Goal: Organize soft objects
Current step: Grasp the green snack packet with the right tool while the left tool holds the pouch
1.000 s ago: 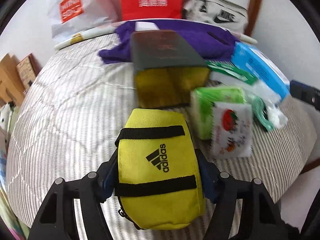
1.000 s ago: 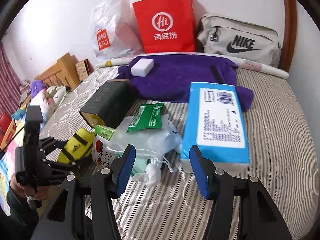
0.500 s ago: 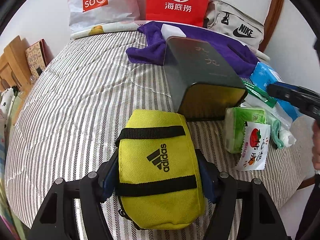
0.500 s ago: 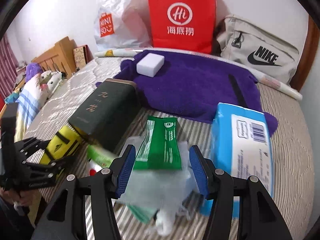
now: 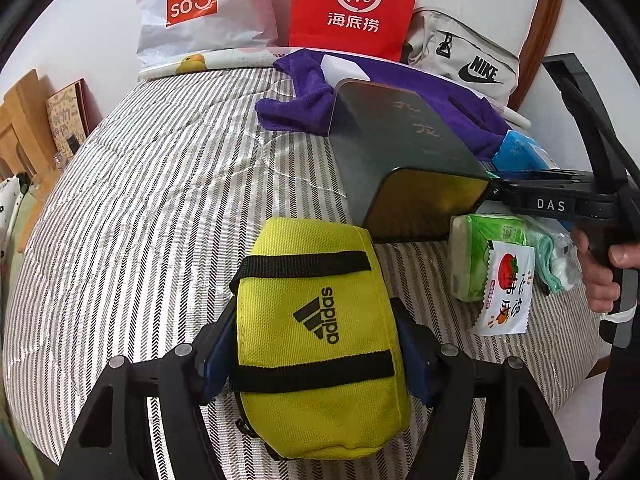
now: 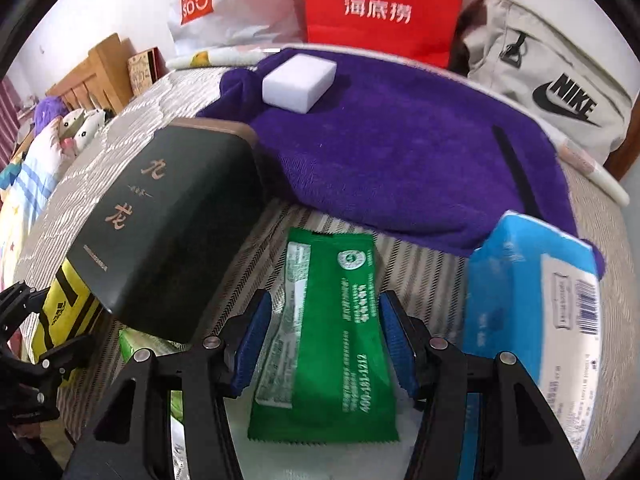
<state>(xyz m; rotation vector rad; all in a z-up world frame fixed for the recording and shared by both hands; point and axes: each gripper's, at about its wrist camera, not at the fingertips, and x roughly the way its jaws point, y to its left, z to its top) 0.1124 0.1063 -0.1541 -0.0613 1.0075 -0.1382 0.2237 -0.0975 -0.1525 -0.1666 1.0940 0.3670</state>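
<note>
1. Left gripper [image 5: 320,344] is clamped on the yellow pouch [image 5: 320,332] near the bed's [image 5: 160,200] front edge.
2. Right gripper [image 6: 326,340] — jaws closing around the green sachet [image 6: 340,336], pads not yet touching; sachet lies mid-bed, between the dark box [image 6: 172,224] and the blue tissue pack [image 6: 532,308].
3. Advice: centre the pads on the sachet's edges, keep off the thin bag beneath, pinch gently.
4. Count — one pouch, one green sachet, one purple towel [image 6: 400,152], one white sponge [image 6: 298,80], one blue pack, two shopping bags at the far edge.
</note>
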